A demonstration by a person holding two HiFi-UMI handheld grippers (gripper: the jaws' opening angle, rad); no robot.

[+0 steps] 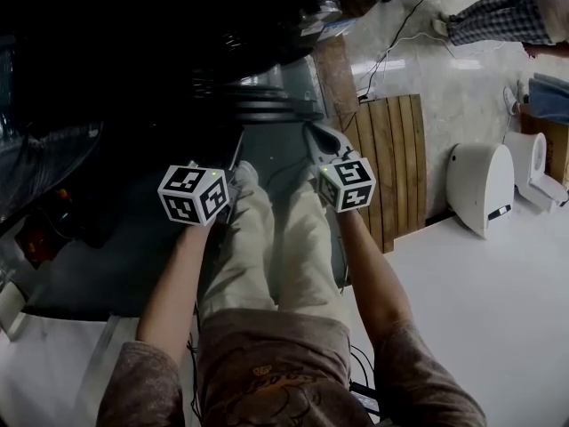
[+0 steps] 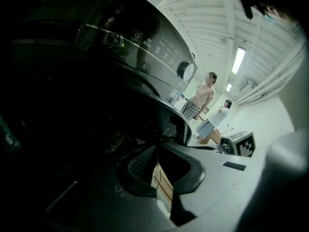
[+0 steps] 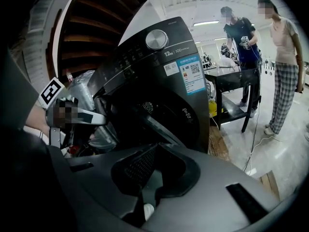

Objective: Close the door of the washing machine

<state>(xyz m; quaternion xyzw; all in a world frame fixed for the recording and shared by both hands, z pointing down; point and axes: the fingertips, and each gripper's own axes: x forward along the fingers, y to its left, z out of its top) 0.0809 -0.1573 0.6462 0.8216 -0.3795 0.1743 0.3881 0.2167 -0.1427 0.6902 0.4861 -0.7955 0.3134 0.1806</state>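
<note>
Person stands facing a dark washing machine [image 3: 164, 91], centre of the right gripper view, upper left in the head view. Left gripper [image 2: 157, 148] & right gripper [image 3: 155, 148] both have jaws pressed together w/ nothing between, held side by side mid frame near the machine. Prob closed to push w/ a blunt tip; door itself too dark to pick out

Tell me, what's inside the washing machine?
In the washing machine, only the dark rim of its opening and blackness show in both gripper views. Shadow covers whatever lies deeper in, so that cannot be told.
</note>
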